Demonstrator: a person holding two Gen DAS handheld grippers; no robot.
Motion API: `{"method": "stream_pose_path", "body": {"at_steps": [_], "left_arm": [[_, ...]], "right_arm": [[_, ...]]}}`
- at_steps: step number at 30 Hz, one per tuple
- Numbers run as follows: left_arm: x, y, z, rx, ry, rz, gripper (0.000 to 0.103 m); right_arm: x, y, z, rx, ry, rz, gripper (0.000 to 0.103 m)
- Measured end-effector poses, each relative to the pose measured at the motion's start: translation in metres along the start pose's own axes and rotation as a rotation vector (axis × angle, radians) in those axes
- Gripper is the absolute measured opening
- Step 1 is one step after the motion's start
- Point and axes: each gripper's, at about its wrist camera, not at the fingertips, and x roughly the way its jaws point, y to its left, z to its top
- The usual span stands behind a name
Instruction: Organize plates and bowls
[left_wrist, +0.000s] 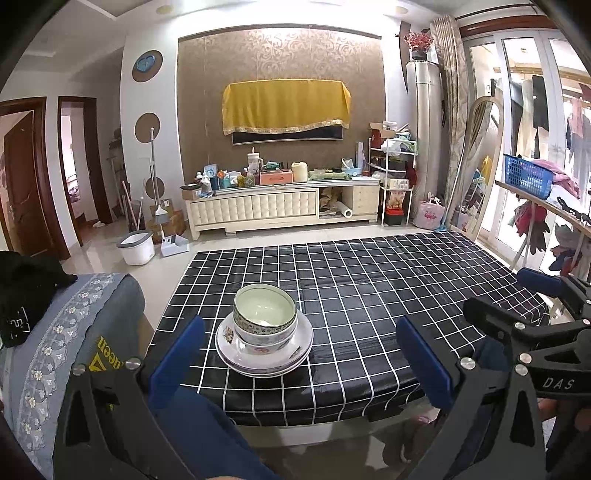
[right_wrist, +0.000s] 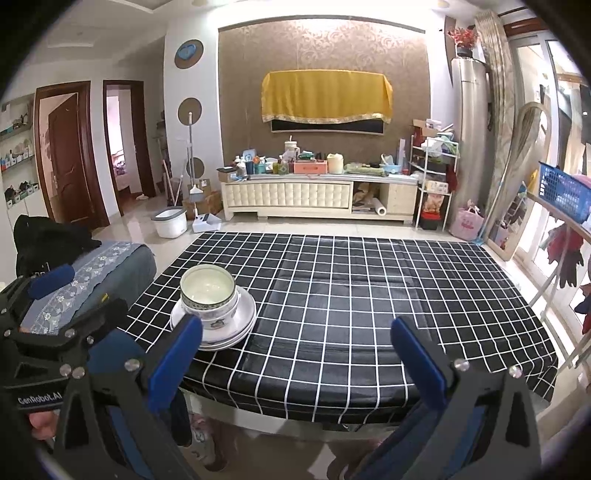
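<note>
Stacked bowls with patterned rims sit nested on a stack of white plates near the front left of the black checked table. The same bowls and plates show in the right wrist view. My left gripper is open and empty, held back from the table's front edge, with the stack between its blue fingers. My right gripper is open and empty, to the right of the stack. The right gripper also shows at the right edge of the left wrist view.
A grey-blue covered seat with a black garment stands left of the table. Beyond the table are a white bucket, a cluttered TV cabinet and a white shelf rack. A rail with a blue basket runs along the right.
</note>
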Motion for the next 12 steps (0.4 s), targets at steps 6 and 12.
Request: {"method": "stream_pose_path", "body": {"at_steps": [6,12], "left_arm": [[0.0002,-0.0027,-0.001,0.009,0.001,0.008,0.103],[0.0003,-0.0017,-0.0015,-0.001,0.009,0.003,0.103]], "right_arm": [[0.0022,-0.0016,0.0005,0.004,0.006,0.001,0.103],[0.0031,-0.0021,0.0004,0.006,0.009,0.004,0.103]]}}
